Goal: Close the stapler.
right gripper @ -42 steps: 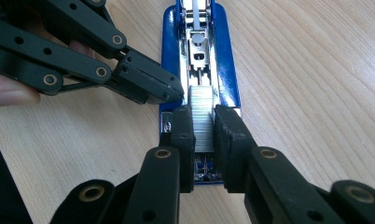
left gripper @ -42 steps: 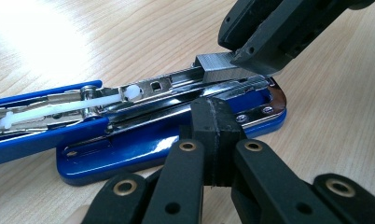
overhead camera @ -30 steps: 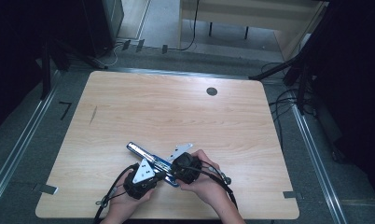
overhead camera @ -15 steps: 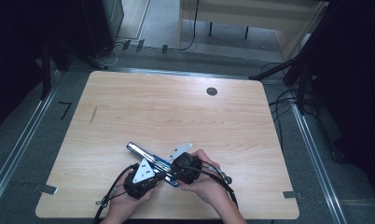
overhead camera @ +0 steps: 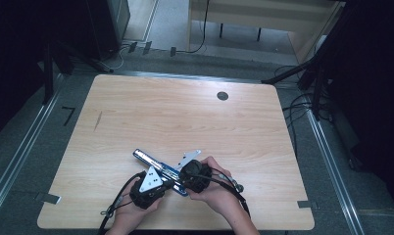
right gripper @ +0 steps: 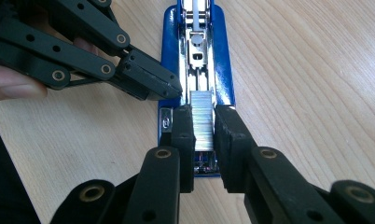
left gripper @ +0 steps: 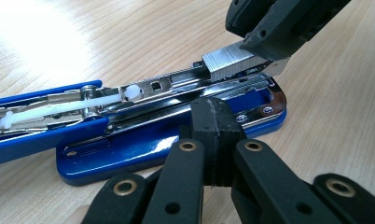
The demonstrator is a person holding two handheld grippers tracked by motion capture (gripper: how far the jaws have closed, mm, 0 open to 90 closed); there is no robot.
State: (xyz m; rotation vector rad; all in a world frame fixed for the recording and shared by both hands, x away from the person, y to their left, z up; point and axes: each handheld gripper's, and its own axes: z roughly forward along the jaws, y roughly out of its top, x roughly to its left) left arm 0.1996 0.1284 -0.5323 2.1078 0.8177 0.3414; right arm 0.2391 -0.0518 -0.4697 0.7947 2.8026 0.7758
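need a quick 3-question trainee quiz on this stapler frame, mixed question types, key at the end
1. True or false: the right gripper is shut on the strip of staples above the open stapler's metal channel.
2. What is the state of the left gripper? A) jaws wide open B) jaws shut with nothing between them, tips at the stapler's side C) holding the staples
3. Fill in: the stapler lies on the ____ table.

Key:
1. True
2. B
3. wooden

No legible txt — no labels, nos.
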